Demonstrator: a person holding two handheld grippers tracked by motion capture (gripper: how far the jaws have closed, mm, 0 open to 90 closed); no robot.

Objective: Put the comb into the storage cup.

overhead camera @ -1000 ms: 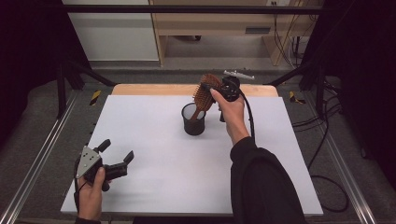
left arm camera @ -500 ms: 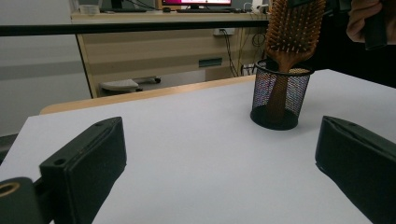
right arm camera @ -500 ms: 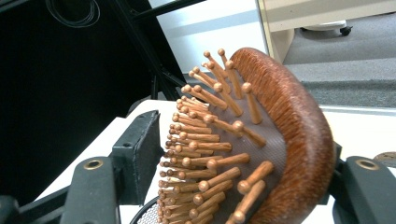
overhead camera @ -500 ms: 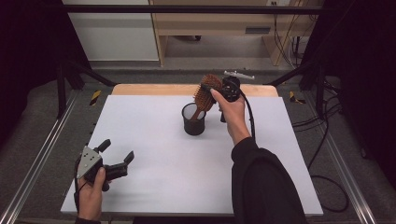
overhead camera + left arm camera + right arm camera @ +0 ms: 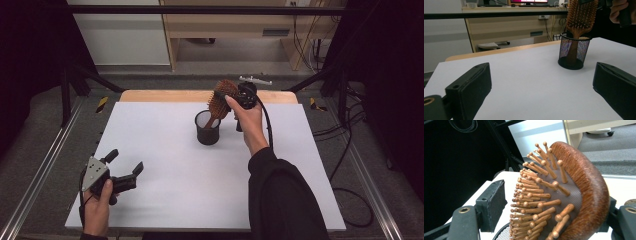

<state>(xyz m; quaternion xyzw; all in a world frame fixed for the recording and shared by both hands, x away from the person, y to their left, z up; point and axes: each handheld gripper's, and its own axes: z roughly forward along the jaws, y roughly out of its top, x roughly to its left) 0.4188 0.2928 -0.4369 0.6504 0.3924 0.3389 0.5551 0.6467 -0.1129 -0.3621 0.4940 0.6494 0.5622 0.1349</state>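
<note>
wooden hairbrush (image 5: 220, 100) stands handle-down in black mesh cup (image 5: 207, 128). right gripper (image 5: 235, 95) jaws, just opening, flank the head; left gripper (image 5: 126, 165) gapes empty.

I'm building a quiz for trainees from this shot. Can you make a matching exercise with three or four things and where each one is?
Things:
1. brown wooden paddle hairbrush
2. black wire mesh cup
3. left gripper
4. white table top

Places or states:
a. open, at the near left corner
b. handle down in the cup
c. under everything
d. mid-table, upright

Pairs: 1-b, 2-d, 3-a, 4-c
</note>
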